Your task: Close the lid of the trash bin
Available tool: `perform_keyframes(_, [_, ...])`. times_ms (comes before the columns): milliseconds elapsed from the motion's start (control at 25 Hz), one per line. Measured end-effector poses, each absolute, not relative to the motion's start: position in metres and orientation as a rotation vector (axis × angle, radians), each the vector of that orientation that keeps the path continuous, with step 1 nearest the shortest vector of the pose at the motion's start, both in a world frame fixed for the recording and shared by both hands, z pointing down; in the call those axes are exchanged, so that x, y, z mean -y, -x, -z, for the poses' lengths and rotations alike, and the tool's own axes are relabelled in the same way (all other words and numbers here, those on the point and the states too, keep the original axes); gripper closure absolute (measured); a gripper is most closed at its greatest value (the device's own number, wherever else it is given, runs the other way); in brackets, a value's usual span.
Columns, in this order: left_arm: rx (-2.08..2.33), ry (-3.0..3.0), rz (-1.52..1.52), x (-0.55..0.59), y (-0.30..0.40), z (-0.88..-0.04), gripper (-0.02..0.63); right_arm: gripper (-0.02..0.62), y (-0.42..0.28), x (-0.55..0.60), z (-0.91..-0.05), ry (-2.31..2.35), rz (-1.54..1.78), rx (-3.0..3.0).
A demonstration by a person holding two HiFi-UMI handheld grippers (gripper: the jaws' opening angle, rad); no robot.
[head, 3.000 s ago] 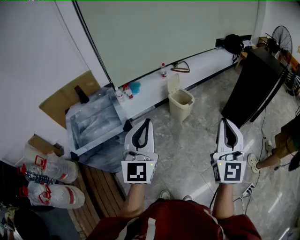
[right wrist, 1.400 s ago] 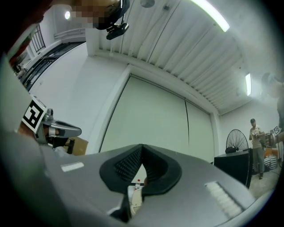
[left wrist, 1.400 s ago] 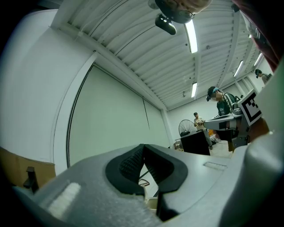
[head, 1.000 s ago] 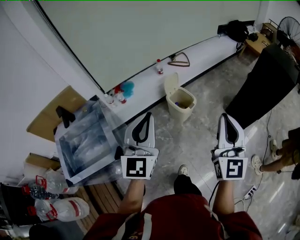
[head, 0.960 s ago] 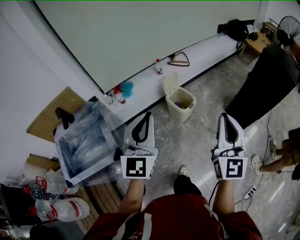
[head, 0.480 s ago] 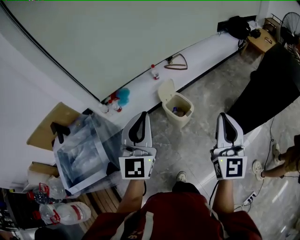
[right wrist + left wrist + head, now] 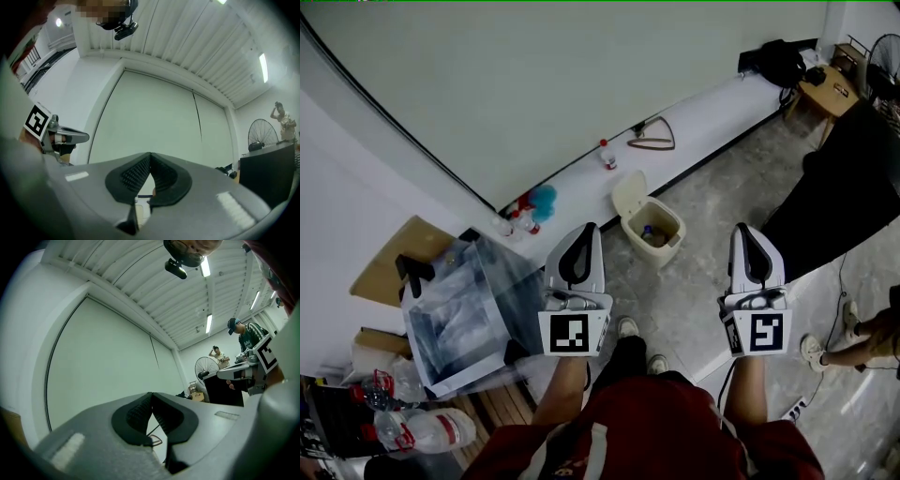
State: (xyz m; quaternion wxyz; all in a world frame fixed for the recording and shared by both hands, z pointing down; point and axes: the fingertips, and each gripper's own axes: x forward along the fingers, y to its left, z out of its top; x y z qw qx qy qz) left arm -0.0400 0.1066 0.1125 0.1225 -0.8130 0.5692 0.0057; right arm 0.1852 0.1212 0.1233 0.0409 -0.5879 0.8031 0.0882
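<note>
Left claw point(image 7: 584, 234): clenched, empty; dark ribbed pads point(image 7: 136, 416) met at the tips.
Right claw point(image 7: 747, 236): clenched on nothing.
Trash bin point(image 7: 661, 246): beige plastic, rounded-rectangular, on the floor ahead between both claws, apart from them; mouth faced upward.
Lid point(image 7: 628, 195): flat flap, stood upright at the bin's far-left rim.
Floor point(image 7: 703, 202): grey marbled tile.

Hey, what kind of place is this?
Probably a bare workroom or studio, not a home: a huge blank wall panel, a stone-tiled floor, bagged plastic bottles and an open trash bin.
</note>
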Motion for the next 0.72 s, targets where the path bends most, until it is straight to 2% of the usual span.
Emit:
perform_keyframes(400, [-1.670, 2.413, -0.024, -0.029, 0.053, -0.140, 0.609, 0.595, -0.169, -0.049, -0.137, 1.814, -0.331, -2.487])
perform_keyframes(520, [-1.666, 2.422, -0.017, 0.005, 0.058, -0.144, 0.609, 0.595, -0.165, -0.014, -0.146, 1.861, -0.263, -2.511])
perform_keyframes(720, [-1.690, 2.453, -0.004, 0.066, 0.076, -0.156, 0.609, 0.595, -0.138, 0.049, -0.147, 1.830, -0.289, -2.546])
